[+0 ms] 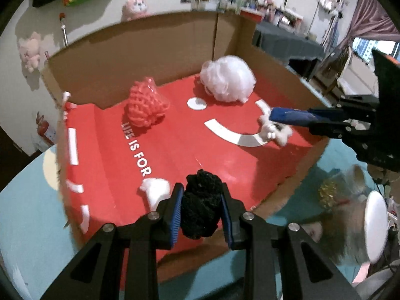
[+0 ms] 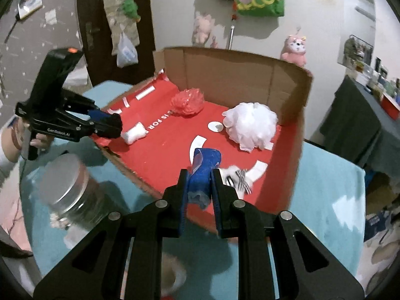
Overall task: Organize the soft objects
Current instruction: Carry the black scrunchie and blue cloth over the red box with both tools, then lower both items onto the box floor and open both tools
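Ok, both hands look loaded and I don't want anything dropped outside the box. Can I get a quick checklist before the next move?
1. Left hand-held gripper clamped on the black sponge: ok.
2. Right hand-held gripper clamped on the blue cloth: ok.
3. Cloth over the red box floor: ok.
4. Sponge over the box floor, not the near edge: cannot tell.
5. Bare floor left between the white puff, coral yarn ball and small white toy: ok.
6. Glass jar outside the box, clear of both: ok.
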A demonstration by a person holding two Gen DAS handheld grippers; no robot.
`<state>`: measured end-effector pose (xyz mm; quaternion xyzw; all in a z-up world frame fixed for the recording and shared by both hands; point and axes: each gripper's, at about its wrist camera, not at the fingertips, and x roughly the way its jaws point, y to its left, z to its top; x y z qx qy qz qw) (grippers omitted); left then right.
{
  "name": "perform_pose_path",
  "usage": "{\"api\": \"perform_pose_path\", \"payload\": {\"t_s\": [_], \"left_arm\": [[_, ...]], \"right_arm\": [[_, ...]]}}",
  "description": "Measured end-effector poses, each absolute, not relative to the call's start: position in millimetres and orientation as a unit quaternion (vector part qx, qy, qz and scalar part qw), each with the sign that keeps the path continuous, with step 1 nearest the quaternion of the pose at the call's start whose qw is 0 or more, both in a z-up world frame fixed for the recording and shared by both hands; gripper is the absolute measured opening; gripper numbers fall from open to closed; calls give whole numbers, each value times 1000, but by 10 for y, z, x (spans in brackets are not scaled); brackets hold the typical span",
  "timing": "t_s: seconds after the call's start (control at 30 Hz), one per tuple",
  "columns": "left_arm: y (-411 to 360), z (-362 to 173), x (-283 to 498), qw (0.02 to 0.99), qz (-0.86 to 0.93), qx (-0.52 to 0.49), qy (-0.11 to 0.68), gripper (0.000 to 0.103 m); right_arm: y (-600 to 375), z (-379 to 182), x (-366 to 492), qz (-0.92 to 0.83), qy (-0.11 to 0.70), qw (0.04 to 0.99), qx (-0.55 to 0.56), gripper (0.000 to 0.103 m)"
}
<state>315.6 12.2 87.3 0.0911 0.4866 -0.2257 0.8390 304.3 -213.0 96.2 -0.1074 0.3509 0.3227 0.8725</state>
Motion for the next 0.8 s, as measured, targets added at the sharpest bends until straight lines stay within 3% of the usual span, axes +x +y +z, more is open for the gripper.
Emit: {"api": "perform_pose_path", "payload": {"t_s": [0.47, 0.8], "left_arm": [[-158, 587, 3577, 803, -221, 115, 542, 30], [-157, 524, 3635, 801, -213, 127, 544, 31]], "right_arm": [[-1548, 672, 3607, 337, 439, 811, -186, 17], [-1456, 521, 3694, 352, 480, 782, -185, 19]]}}
